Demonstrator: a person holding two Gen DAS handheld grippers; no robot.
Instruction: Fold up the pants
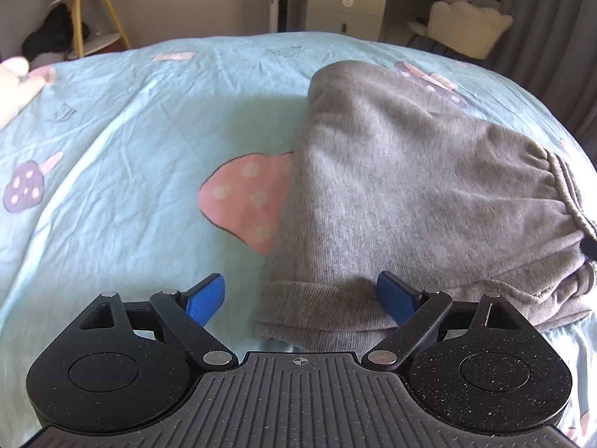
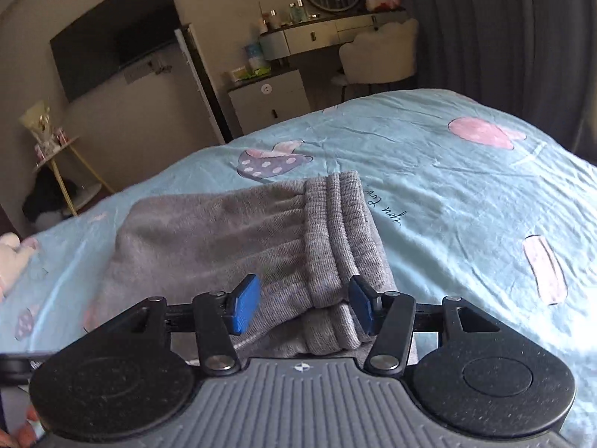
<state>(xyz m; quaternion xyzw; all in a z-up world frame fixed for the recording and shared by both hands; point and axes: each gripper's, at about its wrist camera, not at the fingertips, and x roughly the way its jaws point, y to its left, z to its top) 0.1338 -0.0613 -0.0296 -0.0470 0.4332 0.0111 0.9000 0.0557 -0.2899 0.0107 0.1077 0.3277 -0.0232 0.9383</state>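
Grey pants lie folded into a thick bundle on the light blue bed sheet with mushroom prints. My left gripper is open at the bundle's near left corner: its right pad is over the ribbed hem and its left pad over bare sheet. In the right wrist view the pants show their ribbed waistband, which runs between the jaws of my right gripper. The jaws stand half apart. The right pad is at the waistband's edge. No clear pinch shows.
A pale pink blurred shape lies at the sheet's left edge. Beyond the bed stand a yellow-legged side table, a white dresser, a white chair and a wall TV. Sheet stretches right of the pants.
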